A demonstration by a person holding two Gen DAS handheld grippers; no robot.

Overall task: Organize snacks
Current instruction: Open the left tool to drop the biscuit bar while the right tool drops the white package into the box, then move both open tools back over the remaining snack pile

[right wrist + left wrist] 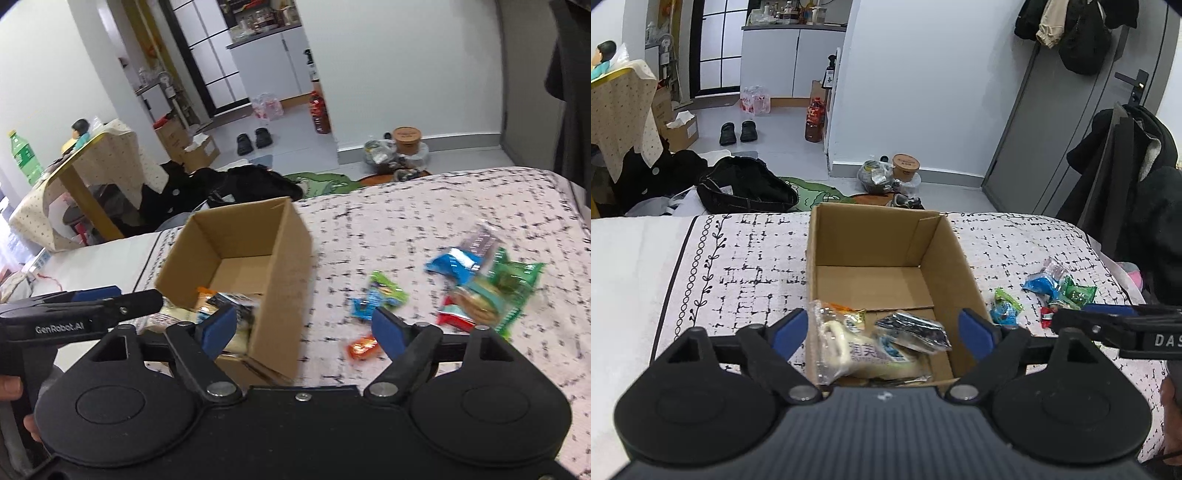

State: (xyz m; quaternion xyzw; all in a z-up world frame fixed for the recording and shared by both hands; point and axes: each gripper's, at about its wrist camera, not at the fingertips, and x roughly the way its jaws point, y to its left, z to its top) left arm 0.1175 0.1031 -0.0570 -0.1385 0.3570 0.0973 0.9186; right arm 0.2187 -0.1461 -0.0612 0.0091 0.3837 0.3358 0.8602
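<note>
Left tongs spread wide over the near end of the cardboard box, nothing between the pads; a cream noodle packet and a silver pouch lying loose inside, below them. Right tongs likewise apart and empty, poised above the box's right wall and the bedspread. Remaining snacks scattered on the bed right of the box: a small orange wrapper nearest the right pad, a blue-and-green sweet beyond it, then a heap of blue packet, green biscuit pack and red wrapper further right. Step judged: right tongs going for the next loose item. Advised: take the nearest, the orange wrapper, singly; come down square over it and close across its narrow side, pressing lightly into the soft bedding. Obstructions: box wall close on the left of the right tongs; left tongs hanging over the box mouth, best drawn aside before the next drop. Right view blurred; finer detail not readable.
</note>
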